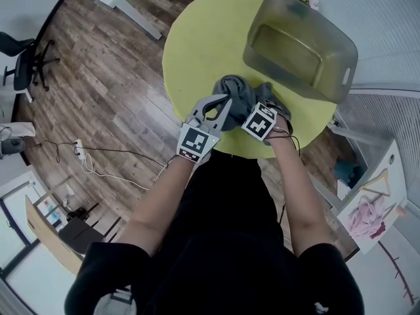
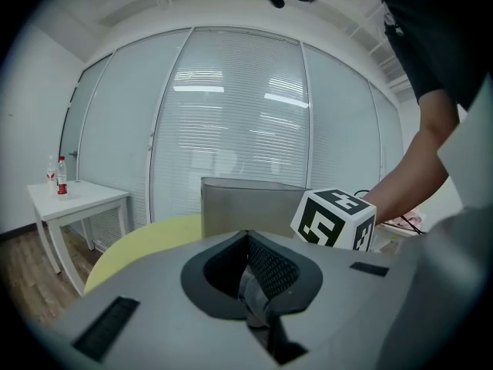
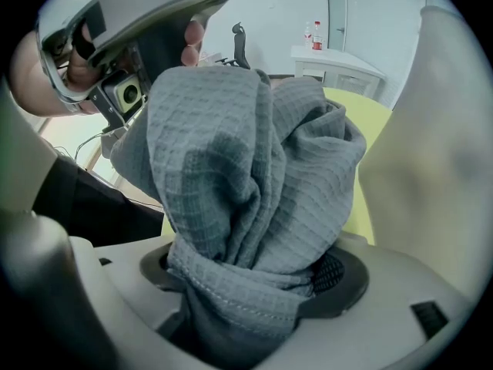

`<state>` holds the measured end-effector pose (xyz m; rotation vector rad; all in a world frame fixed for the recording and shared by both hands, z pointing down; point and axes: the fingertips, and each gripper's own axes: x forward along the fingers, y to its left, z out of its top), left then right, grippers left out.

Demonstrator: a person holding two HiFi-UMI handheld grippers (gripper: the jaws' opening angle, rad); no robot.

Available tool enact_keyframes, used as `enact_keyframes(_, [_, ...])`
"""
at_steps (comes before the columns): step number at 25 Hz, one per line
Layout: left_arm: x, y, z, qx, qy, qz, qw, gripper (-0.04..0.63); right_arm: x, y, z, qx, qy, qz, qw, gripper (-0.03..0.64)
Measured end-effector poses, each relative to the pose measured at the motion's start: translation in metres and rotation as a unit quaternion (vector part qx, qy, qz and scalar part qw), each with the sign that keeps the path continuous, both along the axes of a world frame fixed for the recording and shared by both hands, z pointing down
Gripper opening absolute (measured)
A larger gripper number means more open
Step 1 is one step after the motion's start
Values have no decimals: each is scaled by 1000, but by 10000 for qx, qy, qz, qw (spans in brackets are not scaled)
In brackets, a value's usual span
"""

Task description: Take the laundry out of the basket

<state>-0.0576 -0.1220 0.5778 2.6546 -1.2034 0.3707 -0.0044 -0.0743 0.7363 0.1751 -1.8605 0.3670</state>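
Note:
A grey waffle-weave cloth (image 1: 239, 92) lies bunched at the near edge of the round yellow table (image 1: 197, 44). Both grippers hold it. My left gripper (image 1: 223, 104) reaches in from the left, and in the left gripper view a small fold of the cloth (image 2: 256, 293) is pinched between its closed jaws. My right gripper (image 1: 254, 110) points steeply down into the bunch. A thick wad of cloth (image 3: 246, 191) fills its jaws. The translucent grey basket (image 1: 298, 44) stands behind on the table and looks empty inside.
Beyond my left gripper stand the basket (image 2: 250, 199) and the right gripper's marker cube (image 2: 335, 218). A white side table with bottles (image 2: 69, 199) stands by the blinds. An office chair (image 1: 26, 61) and a cable (image 1: 98, 166) are on the wood floor.

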Motion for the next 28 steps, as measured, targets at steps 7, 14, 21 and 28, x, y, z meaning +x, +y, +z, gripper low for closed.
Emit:
enact_keyframes(7, [5,1,7,-66,-73,69,9999,11,2,-2,21,128,103,-16,9999,385])
enact_keyframes(14, [1,4,5,-84,-113,81,9999,11,0,-7,20,275,122,141,9994,412])
enact_keyframes(21, [0,1,-7,-9,-127,108,9999,11,12,-12,-15,361,50,177,9992,414])
enact_keyframes(28, [-5,3,-44,126,77,105,9998,11,31,-7,-71,552,-405,666,9954,413])
